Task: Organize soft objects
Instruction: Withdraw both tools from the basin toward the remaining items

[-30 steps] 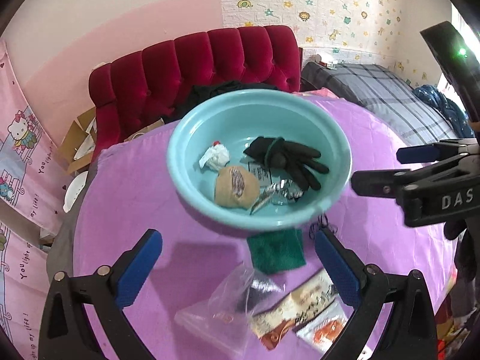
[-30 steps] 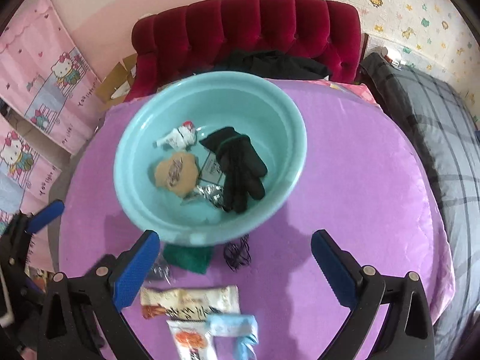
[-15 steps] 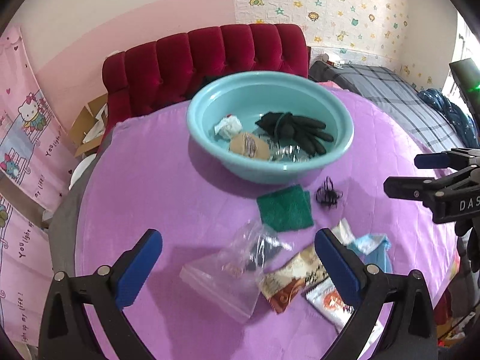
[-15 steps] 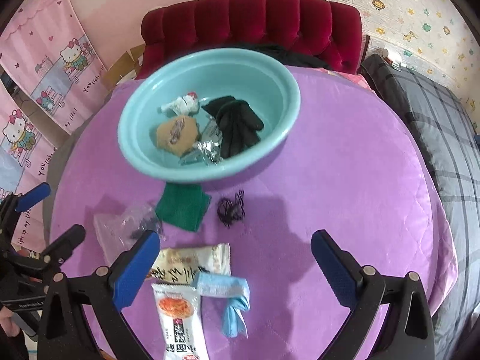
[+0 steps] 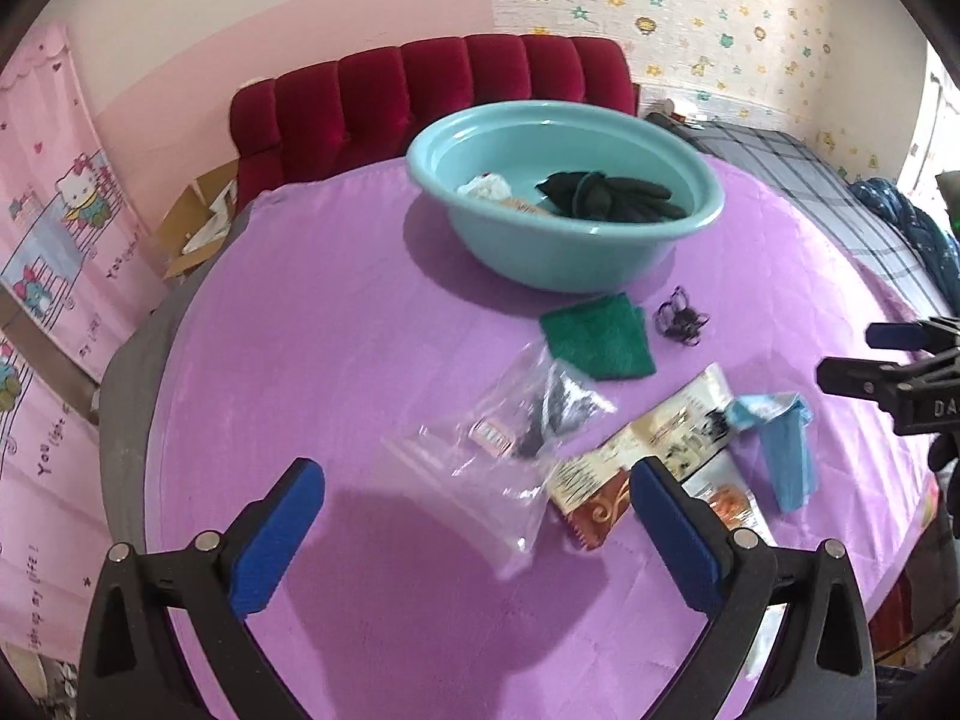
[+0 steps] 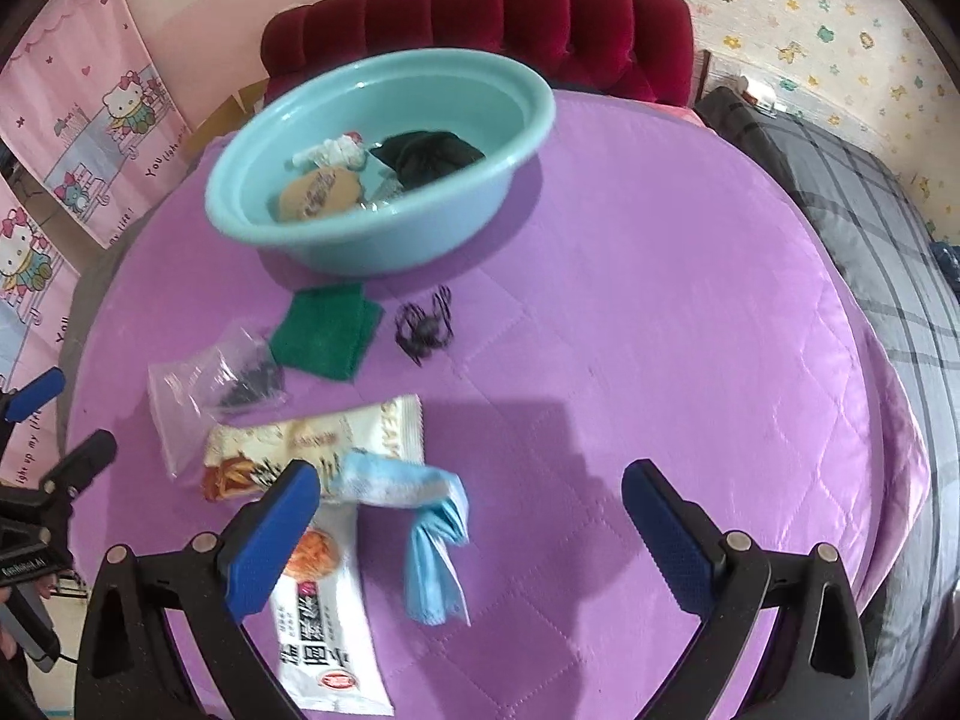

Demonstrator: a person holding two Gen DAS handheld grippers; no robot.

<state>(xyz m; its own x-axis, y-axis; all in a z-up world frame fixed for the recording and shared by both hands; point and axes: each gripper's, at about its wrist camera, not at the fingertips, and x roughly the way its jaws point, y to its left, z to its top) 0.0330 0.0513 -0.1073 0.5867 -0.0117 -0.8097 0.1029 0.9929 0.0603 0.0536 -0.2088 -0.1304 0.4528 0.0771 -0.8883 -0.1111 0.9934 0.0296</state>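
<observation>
Soft objects, partly sorted: round teal plastic basin (image 6: 384, 240) holds black glove (image 6: 429, 156), tan round pouch (image 6: 318, 195), white wad. On the purple quilted tabletop (image 6: 660, 330) I count, left to right, clear plastic bag (image 6: 204, 387), green cloth square (image 6: 324, 333), snack packets (image 6: 312, 444), black hair tie (image 6: 423, 327), blue face mask (image 6: 429, 531). My left gripper (image 5: 474, 534) and right gripper (image 6: 468, 528): jaws spread, empty.

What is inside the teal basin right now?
The teal basin holds black gloves, a round tan item, a small white item and some crinkled wrapping. Its near wall hides the bottom, so anything lying there cannot be seen.
</observation>
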